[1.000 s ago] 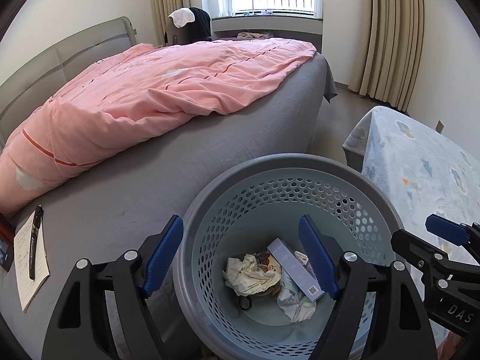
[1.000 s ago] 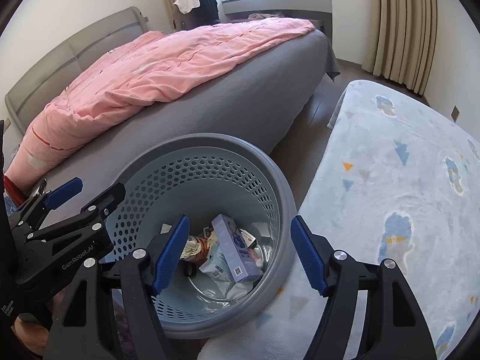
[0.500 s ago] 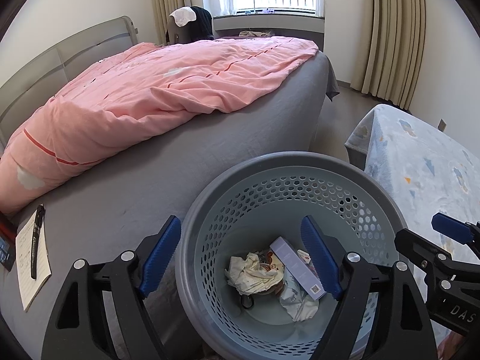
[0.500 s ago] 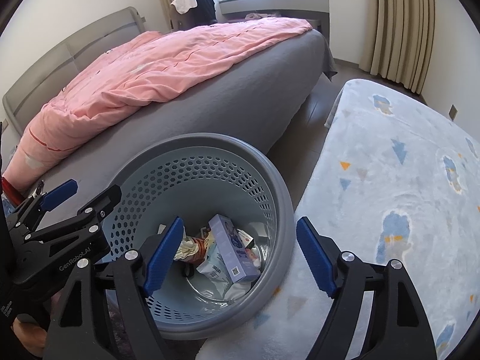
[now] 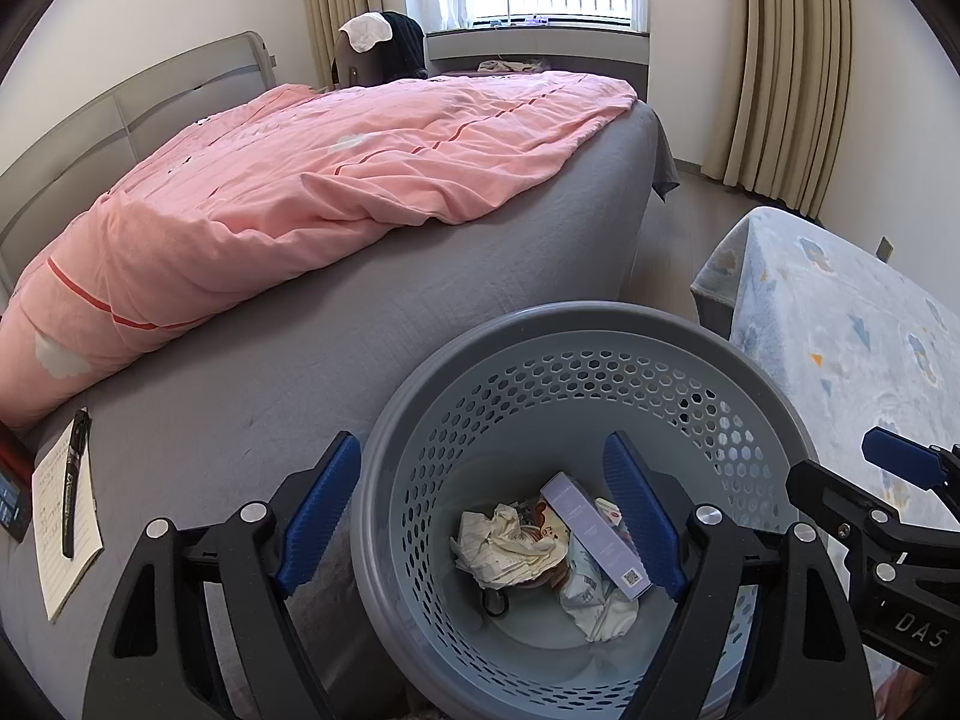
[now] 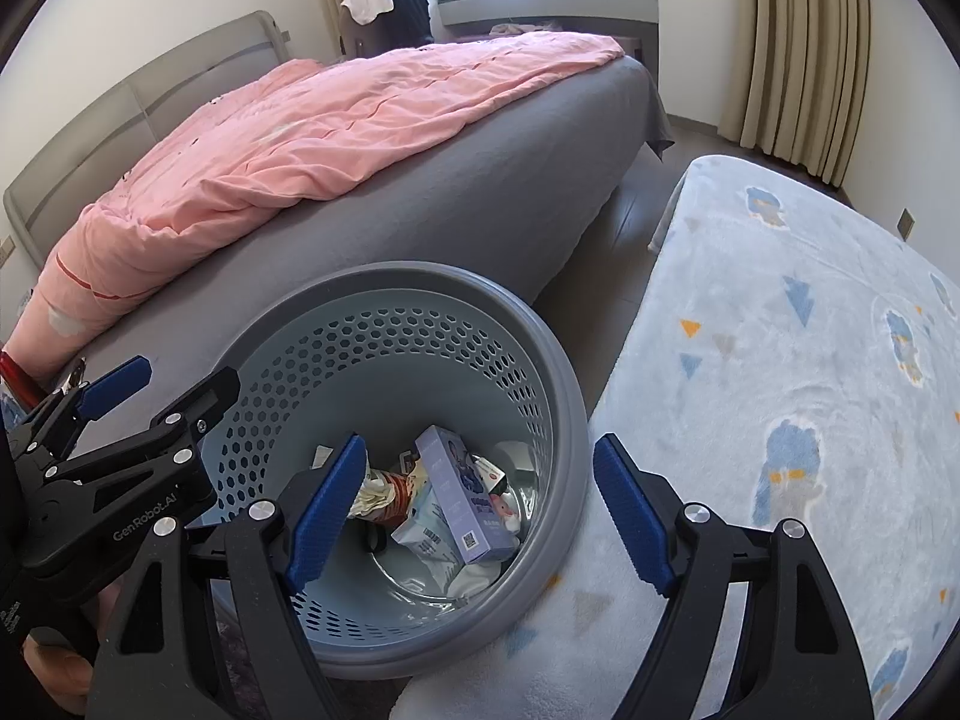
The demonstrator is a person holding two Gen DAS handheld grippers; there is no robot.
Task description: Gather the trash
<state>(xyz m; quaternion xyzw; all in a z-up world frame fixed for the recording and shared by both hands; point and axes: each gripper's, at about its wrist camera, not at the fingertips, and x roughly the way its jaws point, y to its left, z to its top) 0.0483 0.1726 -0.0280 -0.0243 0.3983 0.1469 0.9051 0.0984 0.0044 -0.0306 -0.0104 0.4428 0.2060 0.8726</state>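
Observation:
A grey-blue perforated basket (image 5: pixel 576 324) stands between the bed and a blue blanket. It holds trash: a purple box (image 5: pixel 594 528), crumpled paper (image 5: pixel 504 546) and wrappers. My left gripper (image 5: pixel 480 444) is open over the basket's left side, one finger outside the rim and one inside, with nothing in it. In the right wrist view the basket (image 6: pixel 420 276) shows the same purple box (image 6: pixel 456 492) and crumpled paper (image 6: pixel 372 492). My right gripper (image 6: pixel 480 444) is open over the basket's right rim, nothing between its pads. Each gripper shows at the edge of the other's view.
A bed with a grey sheet and a pink duvet (image 5: pixel 300 192) fills the left. A notepad with a black marker (image 5: pixel 66 516) lies on the sheet at the near left. A light blue patterned blanket (image 6: pixel 780 360) lies to the right. Curtains and a window are at the back.
My right gripper's jaws have spread a little wider. Both hands and the basket with its trash stay where they were.

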